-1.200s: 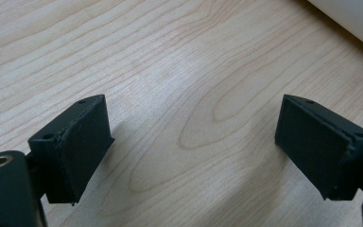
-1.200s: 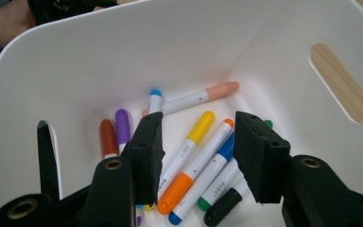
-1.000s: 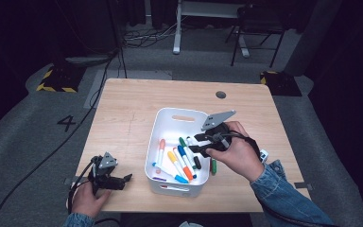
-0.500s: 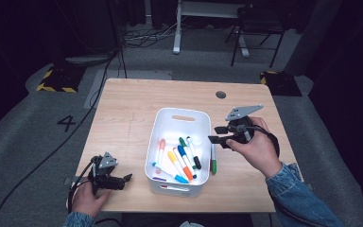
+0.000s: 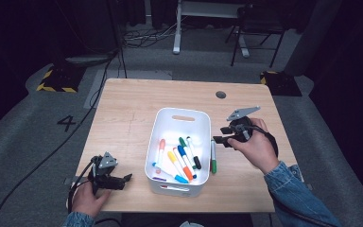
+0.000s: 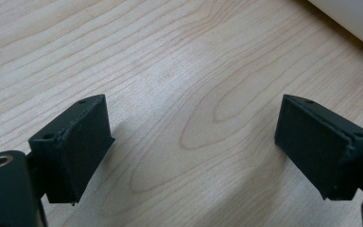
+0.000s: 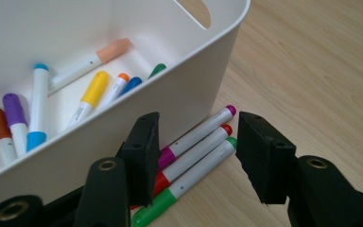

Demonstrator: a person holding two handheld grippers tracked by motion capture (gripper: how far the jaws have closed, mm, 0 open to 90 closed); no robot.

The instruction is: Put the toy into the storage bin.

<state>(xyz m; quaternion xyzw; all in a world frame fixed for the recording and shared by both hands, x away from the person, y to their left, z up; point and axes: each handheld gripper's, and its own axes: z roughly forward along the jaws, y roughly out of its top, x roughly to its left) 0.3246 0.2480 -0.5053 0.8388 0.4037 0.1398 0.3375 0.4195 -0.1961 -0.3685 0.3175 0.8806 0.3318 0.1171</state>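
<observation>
The right gripper (image 7: pixel 196 156), jaws just widened and holding nothing, hovers over three markers (image 7: pixel 196 146) lying at its twelve o'clock, against the white bin (image 7: pixel 189 90).

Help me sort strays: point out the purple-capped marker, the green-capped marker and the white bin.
purple-capped marker (image 7: pixel 203 131), right gripper view, white barrel.
green-capped marker (image 7: pixel 196 174), right gripper view, white barrel.
white bin (image 7: pixel 189 90), right gripper view, outer side wall.
</observation>
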